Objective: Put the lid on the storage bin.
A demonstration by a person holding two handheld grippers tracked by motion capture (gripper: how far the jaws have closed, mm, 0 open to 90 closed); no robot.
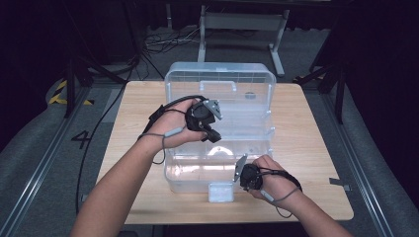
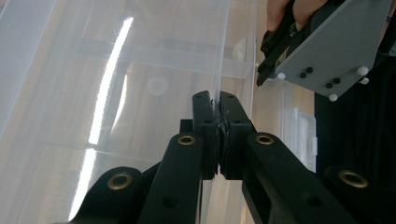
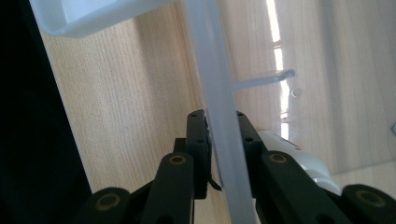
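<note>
A clear plastic storage box (image 1: 188, 178) stands on the wooden table (image 1: 306, 143) with its lid (image 1: 220, 81) tipped back. My left gripper (image 1: 212, 134) reaches into the box from the left. Its jaws are shut on a thin clear wall (image 2: 219, 56) of the inner tray (image 1: 247, 126), with the left gripper (image 2: 218, 100) pads pressed flat against both sides. My right gripper (image 1: 242, 170) sits at the box's front right. The right gripper (image 3: 223, 116) is clamped on the box's translucent front rim (image 3: 212, 70). It also appears far off as the right gripper (image 2: 264, 63) under its grey plate.
A white latch (image 1: 221, 191) hangs at the front middle of the box, near the table's front edge. Dark floor, cables and a metal stand (image 1: 242, 29) lie beyond the table. Bare wood shows on both sides of the box.
</note>
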